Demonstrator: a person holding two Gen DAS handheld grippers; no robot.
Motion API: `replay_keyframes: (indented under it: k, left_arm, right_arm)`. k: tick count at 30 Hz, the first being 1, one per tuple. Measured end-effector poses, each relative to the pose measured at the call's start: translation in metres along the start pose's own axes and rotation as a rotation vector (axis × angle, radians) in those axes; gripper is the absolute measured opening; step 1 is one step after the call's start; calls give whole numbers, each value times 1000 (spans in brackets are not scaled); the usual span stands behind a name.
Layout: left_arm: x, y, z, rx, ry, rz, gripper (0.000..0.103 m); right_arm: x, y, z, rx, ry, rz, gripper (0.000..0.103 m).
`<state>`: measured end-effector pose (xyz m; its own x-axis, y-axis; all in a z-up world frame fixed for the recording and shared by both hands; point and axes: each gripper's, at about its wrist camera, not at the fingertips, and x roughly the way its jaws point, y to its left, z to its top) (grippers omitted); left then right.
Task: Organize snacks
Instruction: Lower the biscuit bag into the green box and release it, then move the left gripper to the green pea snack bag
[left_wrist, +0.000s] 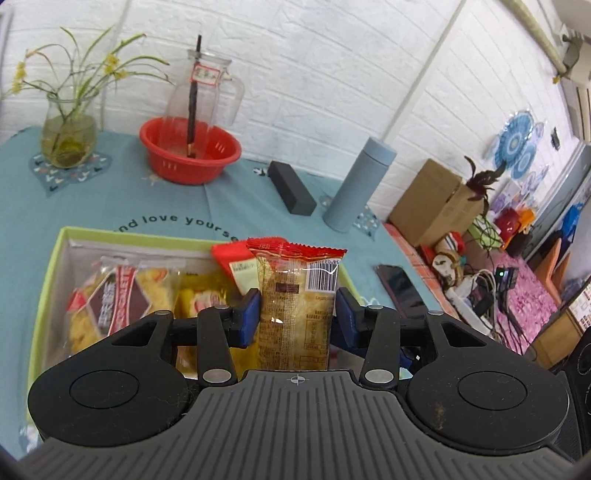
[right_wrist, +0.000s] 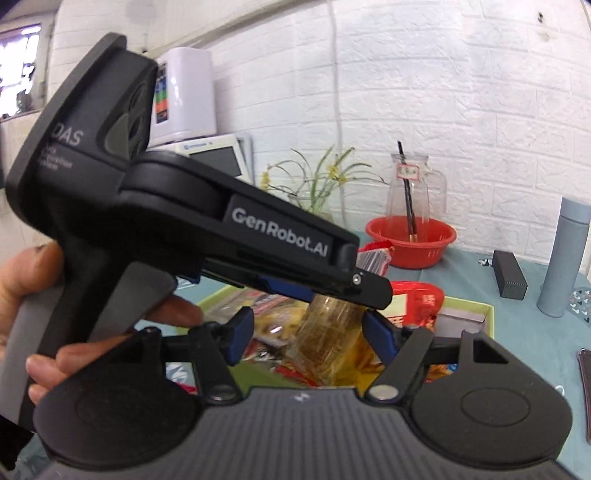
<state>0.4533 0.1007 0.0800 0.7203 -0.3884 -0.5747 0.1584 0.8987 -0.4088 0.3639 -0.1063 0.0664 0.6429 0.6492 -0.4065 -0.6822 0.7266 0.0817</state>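
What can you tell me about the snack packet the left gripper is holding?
The snack packet is a clear plastic wrapper with a red crimped top edge, a white barcode near the top and small print lower down. Something golden-brown and crumbly shows through it. It stands upright, pinched on both sides by the left gripper, whose blue-padded jaws press its sides. It hangs over the green-rimmed box, where other packets already lie.

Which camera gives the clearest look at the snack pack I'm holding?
Left wrist: the snack pack stands upright, barcode sharp, between the left tool's pads. Right wrist shows it blurred, partly hidden behind that tool.
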Motion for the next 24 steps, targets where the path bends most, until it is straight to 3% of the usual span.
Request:
replay_keyframes:
  k: [3, 6, 9, 12, 14, 15, 19, 24]
  left_arm:
    - [18, 5, 3, 5, 22, 14, 26]
    - [15, 11, 3, -1, -34, 20, 57]
    - [-11, 11, 0, 16, -98, 38, 66]
    - [-42, 10, -14, 18, -140, 6, 78]
    - [-61, 9, -32, 12, -138, -10, 79]
    - [-68, 9, -43, 10, -130, -15, 79]
    - [-87, 18, -103, -52, -53, 0, 80]
    - [-106, 49, -163, -225, 24, -8, 79]
  right_arm:
    - [18, -15, 0, 18, 28, 0, 75]
    - [29, -23, 0, 20, 31, -52, 85]
    - [9, -25, -3, -1, -39, -136, 95]
    - [-23, -7, -5, -80, -79, -162, 95]
    - [-44, 7, -16, -96, -82, -158, 95]
    - [-49, 13, -23, -90, -62, -134, 103]
    - [-57, 37, -67, -28, 59, -24, 102]
    - [-42, 73, -116, -36, 240, 48, 102]
